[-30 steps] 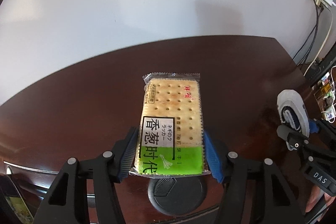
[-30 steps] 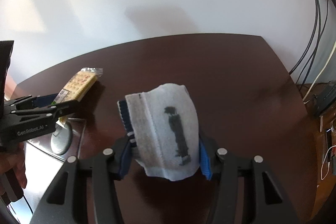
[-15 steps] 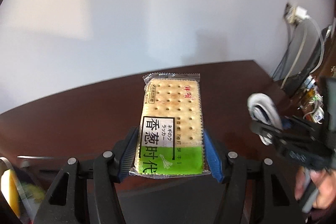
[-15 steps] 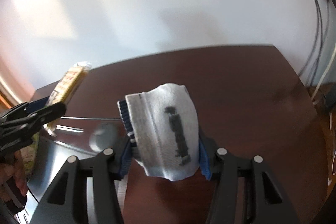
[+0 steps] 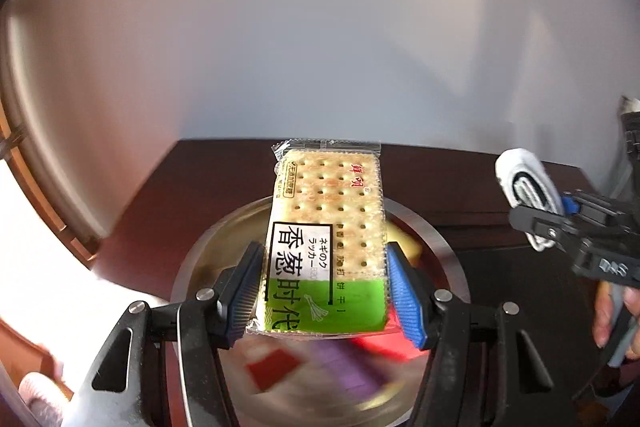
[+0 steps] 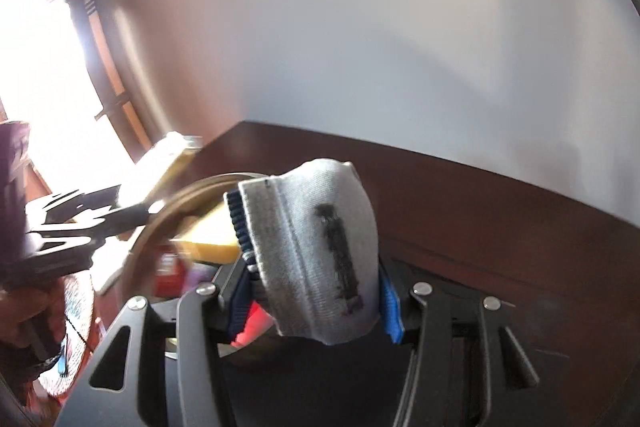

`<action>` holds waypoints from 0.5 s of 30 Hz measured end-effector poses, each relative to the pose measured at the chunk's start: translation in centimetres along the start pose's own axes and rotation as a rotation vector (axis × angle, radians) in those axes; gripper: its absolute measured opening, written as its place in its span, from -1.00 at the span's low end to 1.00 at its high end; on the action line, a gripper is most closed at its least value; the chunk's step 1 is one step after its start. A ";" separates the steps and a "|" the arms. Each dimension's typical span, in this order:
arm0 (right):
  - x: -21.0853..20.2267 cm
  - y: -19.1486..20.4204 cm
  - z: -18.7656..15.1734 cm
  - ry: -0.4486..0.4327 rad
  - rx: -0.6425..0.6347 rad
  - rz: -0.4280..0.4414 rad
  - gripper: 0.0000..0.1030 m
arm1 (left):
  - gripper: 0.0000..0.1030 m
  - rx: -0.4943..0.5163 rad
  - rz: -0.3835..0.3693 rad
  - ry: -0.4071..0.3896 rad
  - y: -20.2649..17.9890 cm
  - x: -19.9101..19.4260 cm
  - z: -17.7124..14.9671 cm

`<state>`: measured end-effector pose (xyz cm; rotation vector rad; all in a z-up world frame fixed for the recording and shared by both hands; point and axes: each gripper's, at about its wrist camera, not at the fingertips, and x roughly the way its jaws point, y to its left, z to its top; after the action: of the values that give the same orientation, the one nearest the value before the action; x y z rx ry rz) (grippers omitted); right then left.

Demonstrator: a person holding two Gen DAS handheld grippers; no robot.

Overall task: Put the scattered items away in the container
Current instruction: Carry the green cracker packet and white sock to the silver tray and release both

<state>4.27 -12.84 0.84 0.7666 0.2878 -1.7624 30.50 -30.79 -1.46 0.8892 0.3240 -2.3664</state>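
The left gripper [image 5: 326,293] pinches a cracker pack [image 5: 326,243] over the bowl [image 5: 436,231], hiding its blurred contents, while the right gripper [image 6: 314,297] pinches a sock [image 6: 316,247] above the counter [image 6: 500,227] beside it.

Plain white wall [image 5: 320,27] fills the upper part of both views; unmarked, with soft diagonal patches of light and shadow. Dark reddish-brown wooden table [image 6: 500,227] runs below it, glossy top, far edge meeting the wall. Window [image 6: 44,67] at left of the right wrist view, dark wooden frame with cross bars; daylight through it strongly overexposed. Both views are motion-blurred at the margins.
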 end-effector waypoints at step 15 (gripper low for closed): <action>10.0 14.4 -3.2 0.133 -0.242 -0.035 0.06 | 0.21 -0.121 -0.005 0.060 3.4 5.4 -2.0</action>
<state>17.13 -23.52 -5.16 0.7066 0.5958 -1.6740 30.34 -35.04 -6.64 0.9045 0.4883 -2.3006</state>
